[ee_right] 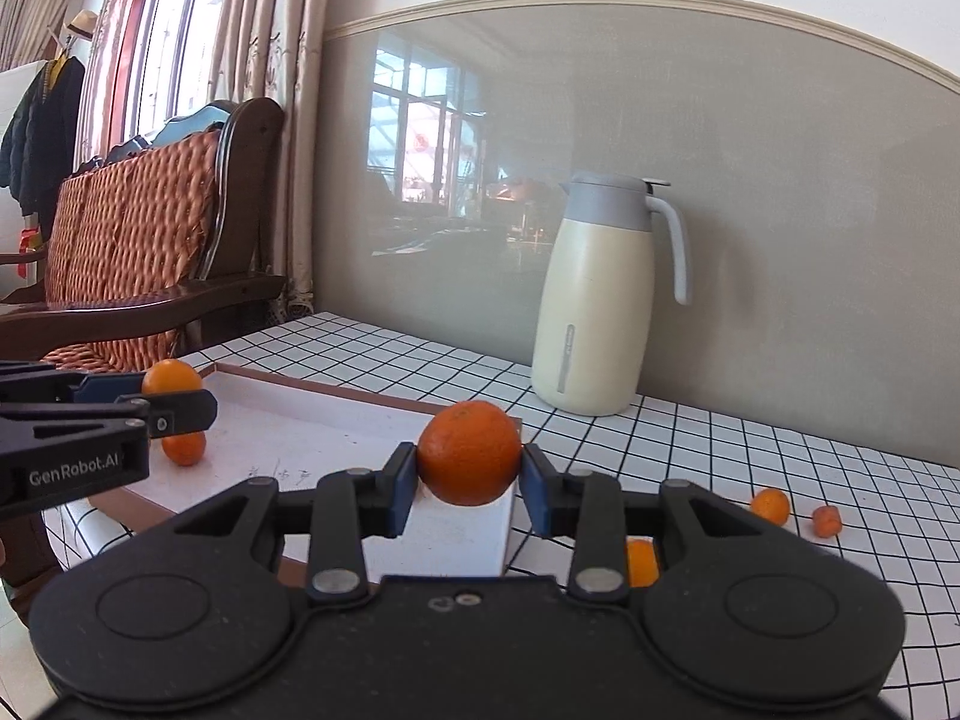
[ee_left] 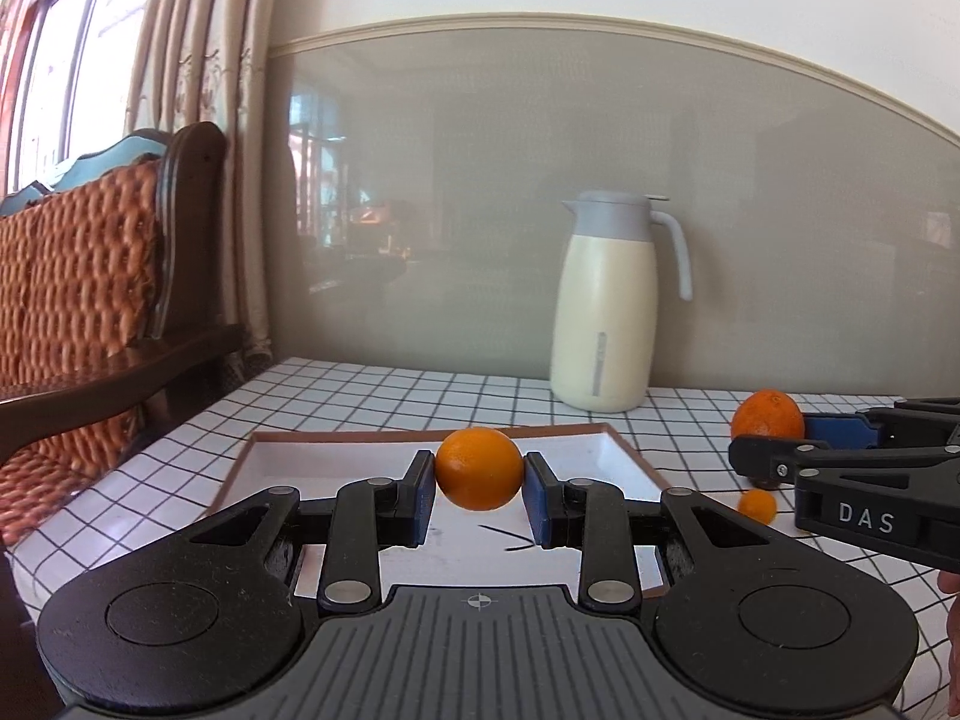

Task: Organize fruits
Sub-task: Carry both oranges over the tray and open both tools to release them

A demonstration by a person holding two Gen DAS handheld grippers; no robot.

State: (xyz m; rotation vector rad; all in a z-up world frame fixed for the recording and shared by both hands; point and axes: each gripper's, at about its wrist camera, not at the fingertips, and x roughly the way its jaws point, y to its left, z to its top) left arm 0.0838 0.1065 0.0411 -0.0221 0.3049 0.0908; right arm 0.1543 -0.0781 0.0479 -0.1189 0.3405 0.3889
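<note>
Oranges: you hold two, one clamped in your left gripper (ee_left: 478, 471) above the white tray (ee_left: 606, 450), one clamped in your right gripper (ee_right: 468, 465) over its corner; four small fruits (ee_right: 770, 506) show, one half hidden behind your right gripper

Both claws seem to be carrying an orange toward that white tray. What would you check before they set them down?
1. Left claw grips its orange: ok.
2. Right claw grips its orange: ok.
3. White tray has bare room: ok.
4. Small orange already in the tray lies clear of the drop spot: cannot tell.
5. Thermos jug stands clear behind: ok.
6. Loose small fruits remain on the checked cloth: not ok.
</note>
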